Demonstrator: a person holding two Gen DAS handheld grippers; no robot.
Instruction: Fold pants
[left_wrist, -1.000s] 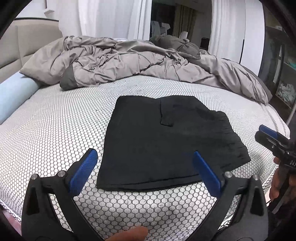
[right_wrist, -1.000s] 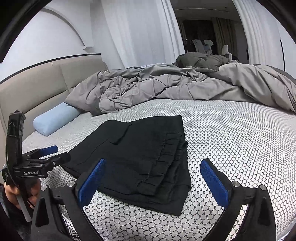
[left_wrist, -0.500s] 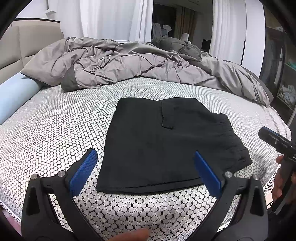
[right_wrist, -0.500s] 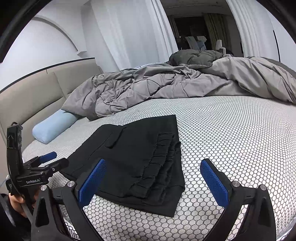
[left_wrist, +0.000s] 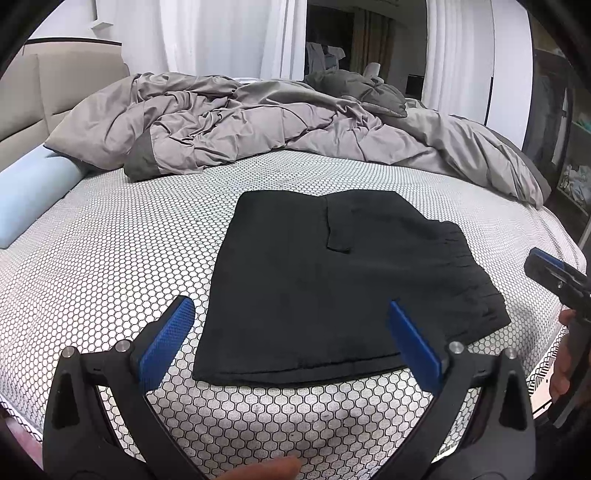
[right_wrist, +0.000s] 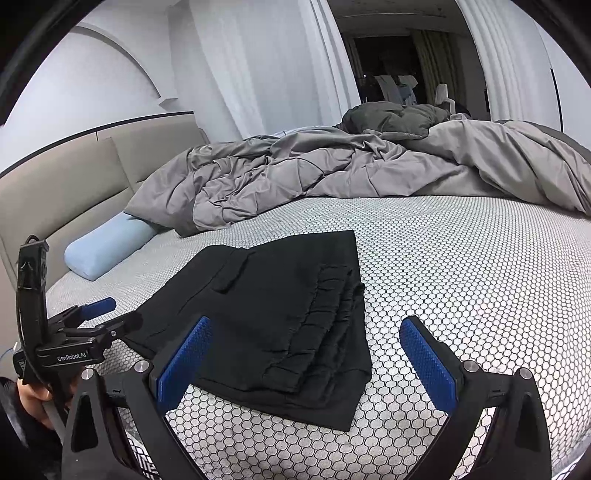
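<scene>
A bedroom: a bed (left_wrist: 110, 266) under a honeycomb-patterned cover, with a grey duvet (left_wrist: 258, 125) bunched at the far side. The black pants (left_wrist: 332, 280) lie near the front edge, already folded into a compact rectangle, gathered waistband to the right. The left gripper (left_wrist: 291, 339) hangs over their near edge, the right gripper (right_wrist: 306, 358) over the waistband end — both spread wide, holding nothing.

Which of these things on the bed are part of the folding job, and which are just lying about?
Part of the job:
- black pants
- left hand-held gripper, open
- right hand-held gripper, open

Just lying about:
- grey duvet
- light blue bolster pillow
- beige headboard
</scene>
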